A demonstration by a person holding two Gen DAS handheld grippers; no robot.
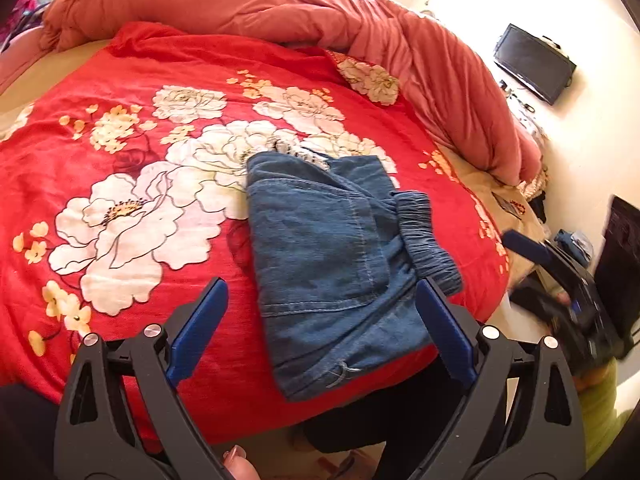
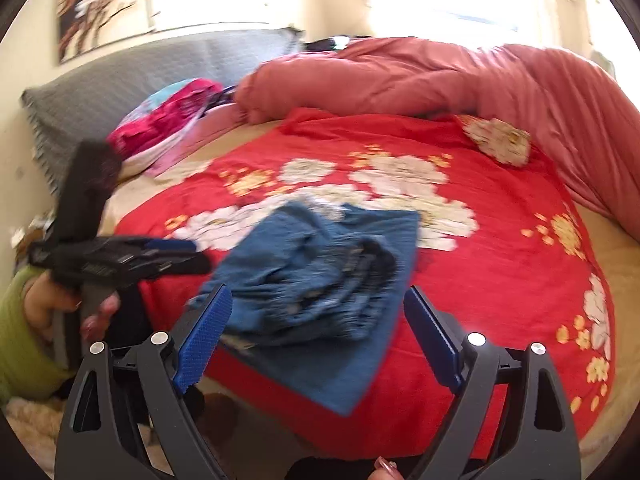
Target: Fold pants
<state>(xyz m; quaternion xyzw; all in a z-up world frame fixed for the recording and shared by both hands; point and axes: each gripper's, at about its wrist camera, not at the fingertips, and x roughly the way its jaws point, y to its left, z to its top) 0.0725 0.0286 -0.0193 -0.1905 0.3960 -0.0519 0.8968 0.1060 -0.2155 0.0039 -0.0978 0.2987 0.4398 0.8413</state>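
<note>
Seemingly, both the left gripper [image 1: 322, 332] and right gripper [image 2: 318, 338] are hovering wide and empty over the folded blue denim pants [image 1: 332, 256] lying on the red floral bed blanket [image 1: 120, 160], needing only final smoothing.

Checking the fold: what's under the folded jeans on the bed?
The jeans lie on the red floral blanket. Whatever sits directly beneath them is covered.

Bright daylight from window [image 2: 448, 4], overexposed wall glare; fisheye bending at edges; right wrist view motion-blurred, left wrist view sharper.
</note>
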